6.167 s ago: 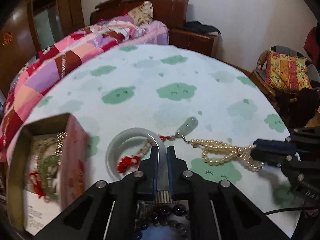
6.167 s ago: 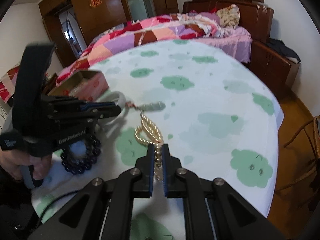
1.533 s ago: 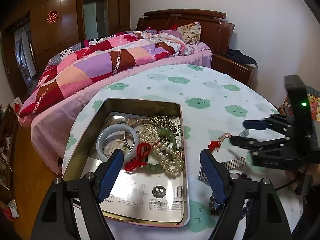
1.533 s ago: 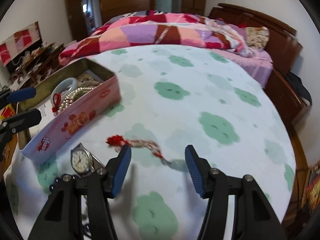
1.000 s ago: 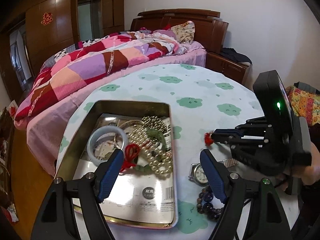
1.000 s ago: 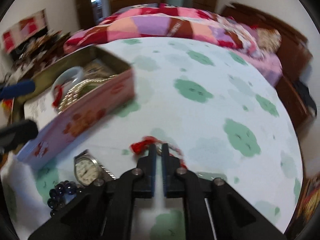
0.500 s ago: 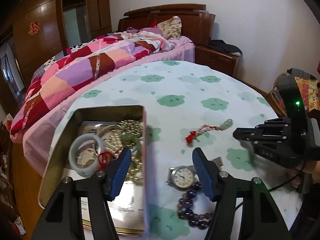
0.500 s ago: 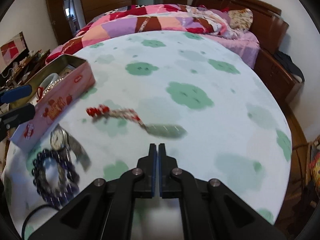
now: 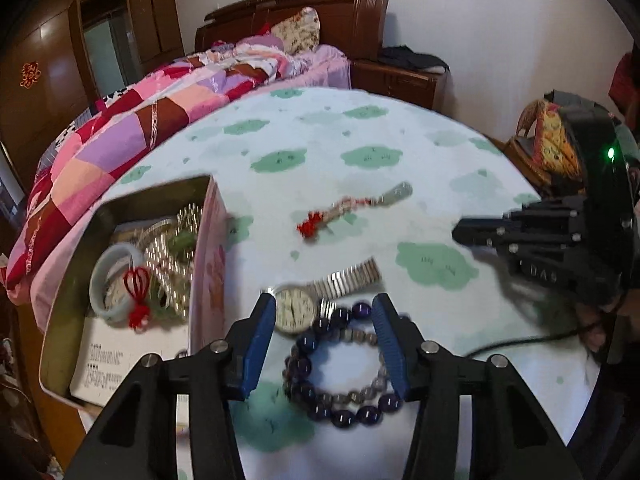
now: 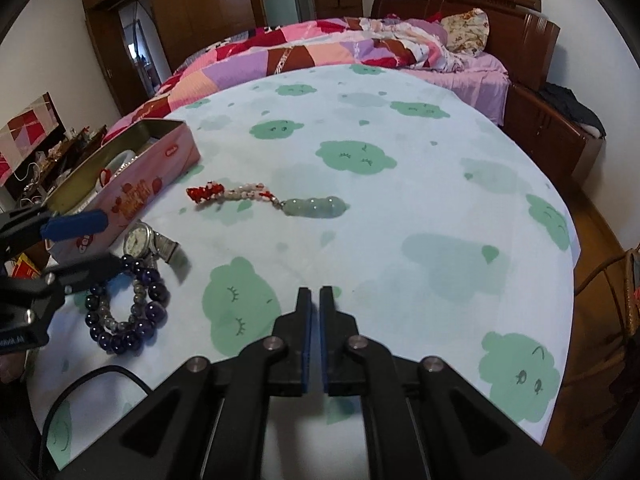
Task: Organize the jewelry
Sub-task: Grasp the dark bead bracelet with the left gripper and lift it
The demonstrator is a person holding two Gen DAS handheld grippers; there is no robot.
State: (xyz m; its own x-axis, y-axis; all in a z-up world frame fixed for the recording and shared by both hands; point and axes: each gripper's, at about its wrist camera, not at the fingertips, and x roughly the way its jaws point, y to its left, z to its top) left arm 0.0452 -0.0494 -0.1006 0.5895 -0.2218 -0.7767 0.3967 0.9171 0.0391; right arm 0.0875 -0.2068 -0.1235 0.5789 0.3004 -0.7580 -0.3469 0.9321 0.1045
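Jewelry: a beaded bracelet [image 9: 344, 368] and watch [image 9: 296, 307] lie between the wide-open left tongs [image 9: 326, 346]. Right tongs [image 10: 315, 338] are closed and empty above the tabletop [image 10: 400, 200].

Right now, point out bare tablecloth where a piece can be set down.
Free: the wide stretch beyond and right of the jade pendant, out to the table edge. Also free: between the pendant and the right gripper. Crowded: beside the tin, where watch, bead bracelet and left gripper bunch together.

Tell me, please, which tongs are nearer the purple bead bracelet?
Left. The left tongs straddle the purple bead bracelet, open around it; the right tongs, shut, sit off to its right over bare tablecloth.
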